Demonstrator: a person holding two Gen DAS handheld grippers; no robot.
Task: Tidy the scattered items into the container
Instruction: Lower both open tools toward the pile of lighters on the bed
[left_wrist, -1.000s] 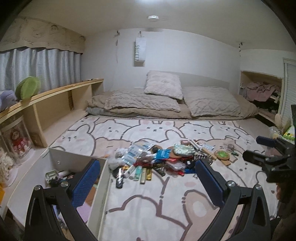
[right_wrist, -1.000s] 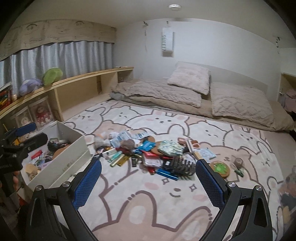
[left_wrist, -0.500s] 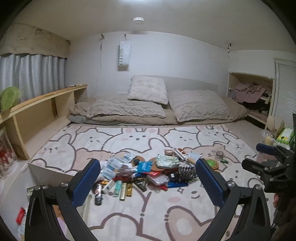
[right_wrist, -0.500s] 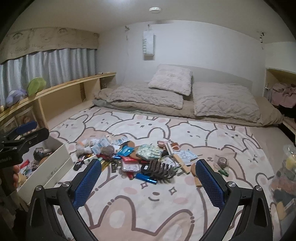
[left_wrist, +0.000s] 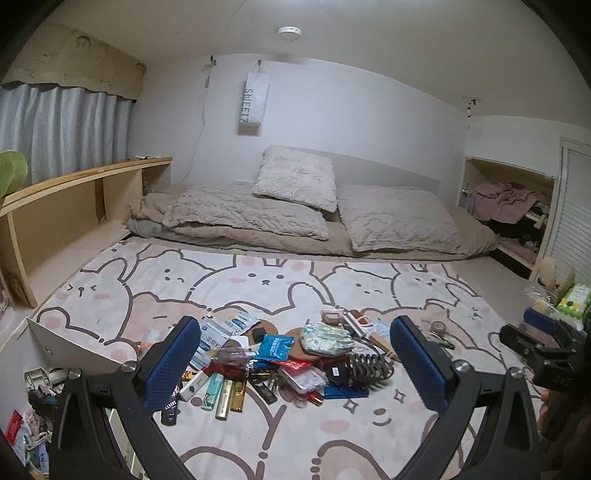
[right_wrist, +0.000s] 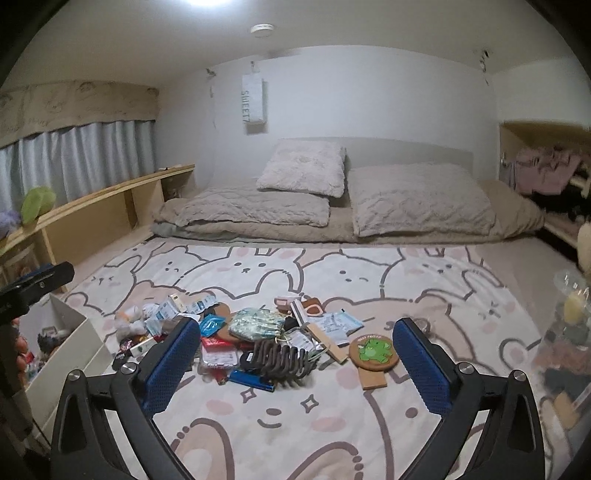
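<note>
A pile of small items lies on the bunny-print rug: packets, lighters, a dark claw hair clip, a green pouch and a frog coaster. A white box with things inside stands at the rug's left edge, its wall low on the left in the left wrist view. My left gripper hovers open above the pile. My right gripper is open too, just short of the hair clip. Neither holds anything.
A low bed with grey pillows and quilts fills the back. A wooden shelf runs along the left wall under curtains. Clothes sit in an alcove at the right, with bottles and packs by the rug's right edge.
Both views have swung to the right, so the pile sits more centred and the white box has slid to the left edge. Both grippers stayed open.
</note>
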